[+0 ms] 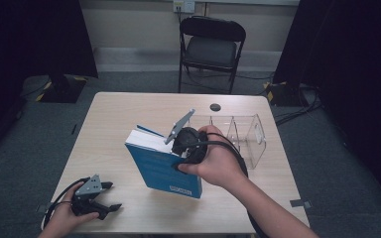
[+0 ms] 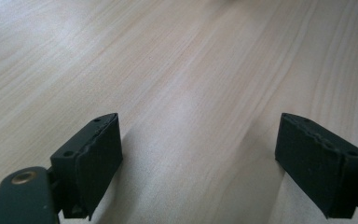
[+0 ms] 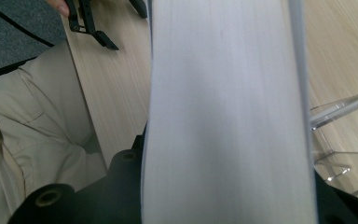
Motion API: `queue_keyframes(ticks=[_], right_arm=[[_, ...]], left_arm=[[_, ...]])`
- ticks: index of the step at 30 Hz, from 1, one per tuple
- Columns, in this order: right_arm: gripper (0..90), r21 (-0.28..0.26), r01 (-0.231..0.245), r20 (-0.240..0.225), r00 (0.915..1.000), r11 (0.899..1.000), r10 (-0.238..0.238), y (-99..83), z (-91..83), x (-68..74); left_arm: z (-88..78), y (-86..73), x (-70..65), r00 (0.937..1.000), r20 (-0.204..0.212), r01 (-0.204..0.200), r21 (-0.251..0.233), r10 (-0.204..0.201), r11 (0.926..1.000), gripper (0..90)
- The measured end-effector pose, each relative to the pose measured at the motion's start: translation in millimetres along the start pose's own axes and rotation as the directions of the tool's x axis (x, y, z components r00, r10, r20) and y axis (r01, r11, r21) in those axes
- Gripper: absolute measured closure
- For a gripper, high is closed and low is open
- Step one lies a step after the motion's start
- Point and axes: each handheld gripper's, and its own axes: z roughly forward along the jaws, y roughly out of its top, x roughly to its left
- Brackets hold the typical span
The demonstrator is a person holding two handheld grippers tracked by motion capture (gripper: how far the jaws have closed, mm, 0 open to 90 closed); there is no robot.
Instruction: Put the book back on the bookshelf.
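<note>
1. The right gripper (image 1: 181,144) is clamped across the thickness of a blue book (image 1: 162,168), near its top end. From the right gripper view you're basically staring at the white page block (image 3: 226,116) wedged between the jaws, so it's a firm grip on the whole book, covers included.

2. The book is held tilted above the middle of the table (image 1: 124,114), blue cover facing the person, page edge up and to the left. I can't tell whether its bottom corner is brushing the wood or is just clear of it.

3. Why that grip? My guess is that the clear acrylic organizer (image 1: 240,136) on the right side of the table, toward the far edge, is where it's going. It has upright dividers, so a book would have to slot in standing up, and pinching it across the thickness keeps it rigid and vertical-ish.

4. The left gripper (image 1: 99,201) is parked near the front-left corner, jaws wide apart with nothing but bare wood between them. Looks like it's just keeping out of the way.

5. There's a folding chair (image 1: 211,47) beyond the far edge, not involved.

6. Watch out: the slots look narrow, so the book will need lining up carefully.
</note>
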Motion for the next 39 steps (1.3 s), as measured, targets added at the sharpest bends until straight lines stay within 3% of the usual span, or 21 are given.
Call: queue_keyframes(ticks=[9, 19, 29, 33, 36, 39], right_arm=[[62.2, 0.003, -0.052, 0.011, 0.9986, 0.999, 0.052, -22.6, -14.6, -8.0], [62.2, -0.025, -0.137, 0.015, 0.9903, 0.99, 0.138, -49.0, -29.7, -20.4], [62.2, -0.025, -0.179, 0.01, 0.9837, 0.983, 0.18, -88.7, -24.1, -30.1], [62.1, -0.052, -0.172, 0.003, 0.9851, 0.984, 0.172, -103.2, -23.4, -31.4], [61.9, -0.066, -0.14, 0.013, 0.99, 0.988, 0.141, -112.7, -22.7, -30.1], [61.5, -0.033, -0.124, 0.018, 0.9921, 0.992, 0.124, -123.5, -23.6, -31.2]], left_arm=[[-0.1, 0.0, 0.0, 1.0, -0.001, 0.0, 0.001, 0.0, 1.0, 14.3], [-0.1, 0.0, 0.0, 1.0, -0.001, 0.0, 0.0, 0.0, 1.0, 14.3], [0.4, -0.3, -0.4, 1.0, -0.009, 0.001, -0.006, -0.001, 1.0, 14.3], [0.2, -0.2, 0.1, 0.9999, -0.012, -0.007, -0.005, 0.007, 1.0, 14.2], [0.2, -0.2, 0.1, 0.9999, -0.012, -0.007, -0.005, 0.007, 1.0, 14.2], [0.2, -0.2, 0.1, 0.9999, -0.013, -0.007, -0.004, 0.007, 1.0, 14.2]])
